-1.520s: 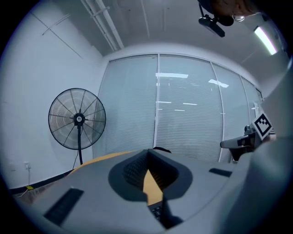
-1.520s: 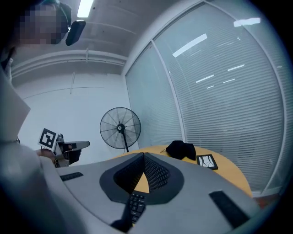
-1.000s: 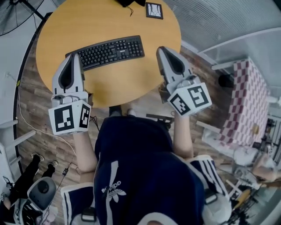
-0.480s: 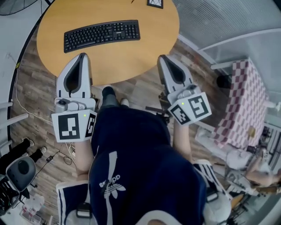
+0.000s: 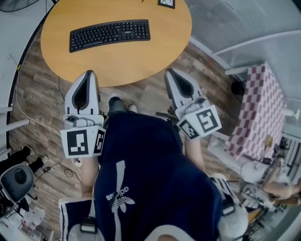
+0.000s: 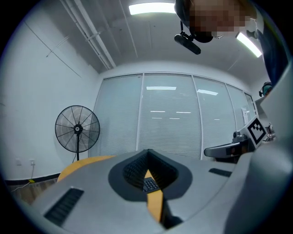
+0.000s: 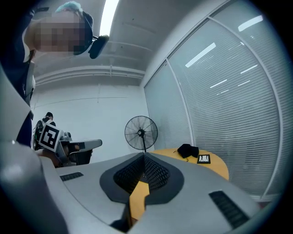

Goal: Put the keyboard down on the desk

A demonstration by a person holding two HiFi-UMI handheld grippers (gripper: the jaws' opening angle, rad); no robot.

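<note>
The black rectangular keyboard [image 5: 110, 35] lies flat on the round orange wooden desk [image 5: 141, 61] at upper left of the head view, placement apparently complete, which would explain why the left gripper [image 5: 88, 73] and right gripper [image 5: 168, 72] hang short of the desk edge, jaws together, holding nothing.

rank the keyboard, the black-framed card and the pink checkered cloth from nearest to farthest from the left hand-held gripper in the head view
1. keyboard, on the desk just ahead of the left hand-held gripper.
2. black-framed card, at the desk's far edge, ahead and to the right.
3. pink checkered cloth, far off to the right, off the desk.
</note>
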